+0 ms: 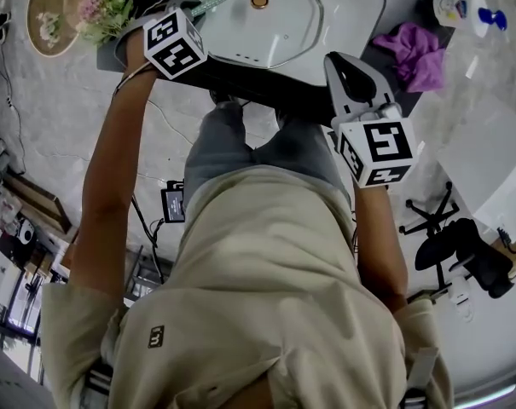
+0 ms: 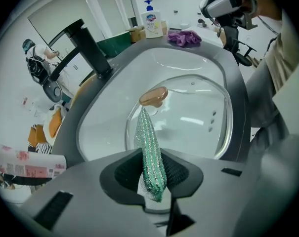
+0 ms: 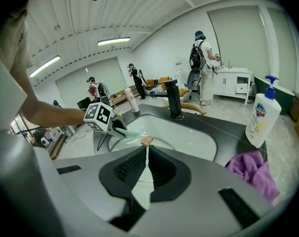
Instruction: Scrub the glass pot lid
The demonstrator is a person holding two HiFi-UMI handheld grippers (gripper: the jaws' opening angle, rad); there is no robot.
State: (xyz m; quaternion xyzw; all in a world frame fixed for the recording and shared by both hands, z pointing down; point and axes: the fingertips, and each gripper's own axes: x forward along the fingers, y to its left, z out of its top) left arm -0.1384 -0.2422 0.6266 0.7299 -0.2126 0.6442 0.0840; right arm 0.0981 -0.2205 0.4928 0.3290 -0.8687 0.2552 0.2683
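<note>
i held the left tool (image 2: pixel 154 174) clenched on a green scrubber (image 2: pixel 148 144) over the glass lid (image 2: pixel 193 117) in the sink (image 2: pixel 97 130); right tool (image 3: pixel 147 164) clenched empty; soap bottle (image 3: pixel 260 120) label unreadable.

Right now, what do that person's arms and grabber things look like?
The left hand-held gripper and right hand-held gripper are light grey plastic, with black ribbed pads inside their two jaws. Each carries a white cube printed with black square markers. The person wears a beige short-sleeved shirt, so the forearms are bare.
</note>
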